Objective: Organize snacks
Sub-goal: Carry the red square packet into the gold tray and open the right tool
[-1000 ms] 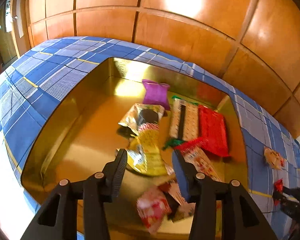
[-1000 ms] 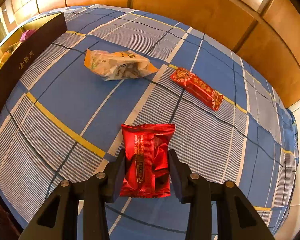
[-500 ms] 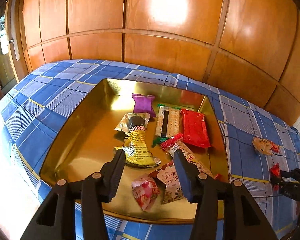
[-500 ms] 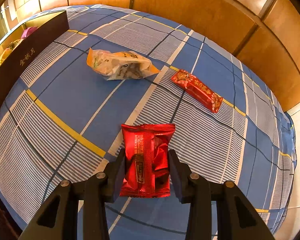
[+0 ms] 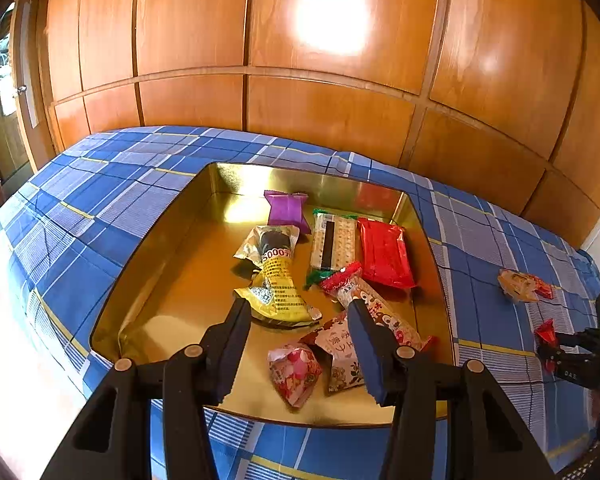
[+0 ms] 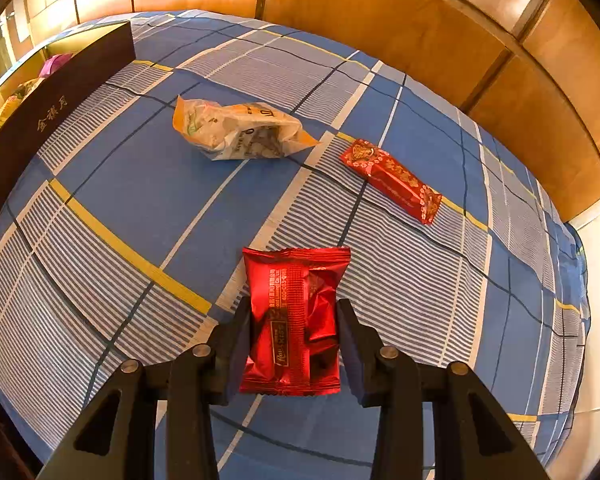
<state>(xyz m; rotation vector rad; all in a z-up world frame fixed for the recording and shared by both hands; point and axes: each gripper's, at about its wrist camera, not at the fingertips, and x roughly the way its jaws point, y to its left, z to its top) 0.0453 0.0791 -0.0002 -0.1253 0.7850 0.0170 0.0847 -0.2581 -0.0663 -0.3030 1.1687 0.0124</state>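
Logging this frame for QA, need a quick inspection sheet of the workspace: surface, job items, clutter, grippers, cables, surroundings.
Surface: blue plaid cloth, lightly wrinkled.
Job's things: gold tray holding eight wrapped snacks, among them a purple packet, a flat red pack and a yellow packet. Loose on the cloth: crumpled orange-white wrapper and long red patterned bar, lying apart.
Clutter: nothing seen.
Grippers: left gripper open, empty, above the tray's near side. Right gripper shut on the red foil packet.
Cables: nothing seen.
Surroundings: wood panel wall behind; doorway at far left.
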